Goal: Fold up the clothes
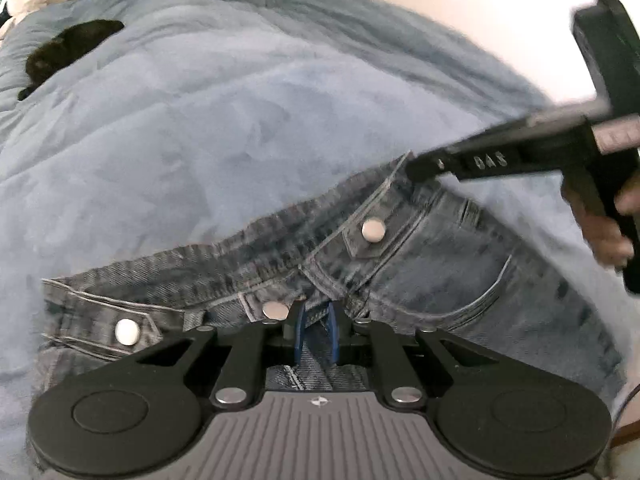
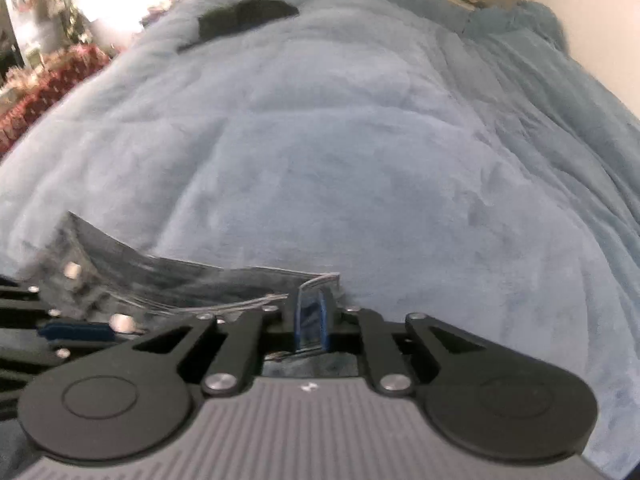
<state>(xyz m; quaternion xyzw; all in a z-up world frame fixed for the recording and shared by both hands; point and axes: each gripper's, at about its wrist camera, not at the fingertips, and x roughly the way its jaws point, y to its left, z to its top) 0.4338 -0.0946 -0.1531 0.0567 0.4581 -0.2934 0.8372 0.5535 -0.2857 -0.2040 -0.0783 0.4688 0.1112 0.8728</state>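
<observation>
A pair of blue jeans [image 1: 420,248] lies on a fluffy light-blue blanket [image 1: 208,128], waistband with silver buttons toward the far side. My left gripper [image 1: 315,320] is shut on the jeans' waistband near the middle button [image 1: 275,310]. My right gripper [image 2: 312,312] is shut on the waistband's right corner [image 2: 320,282]; the jeans [image 2: 132,276] stretch off to its left over the blanket [image 2: 360,152]. In the left wrist view the right gripper [image 1: 416,170] reaches in from the right and pinches that same edge. The left gripper's blue fingers [image 2: 76,331] show at the left of the right wrist view.
A black garment [image 1: 68,52] lies on the blanket at the far left; it also shows in the right wrist view [image 2: 244,16]. A white wall [image 1: 480,20] runs along the right. Red patterned fabric [image 2: 52,80] lies beyond the blanket's left edge.
</observation>
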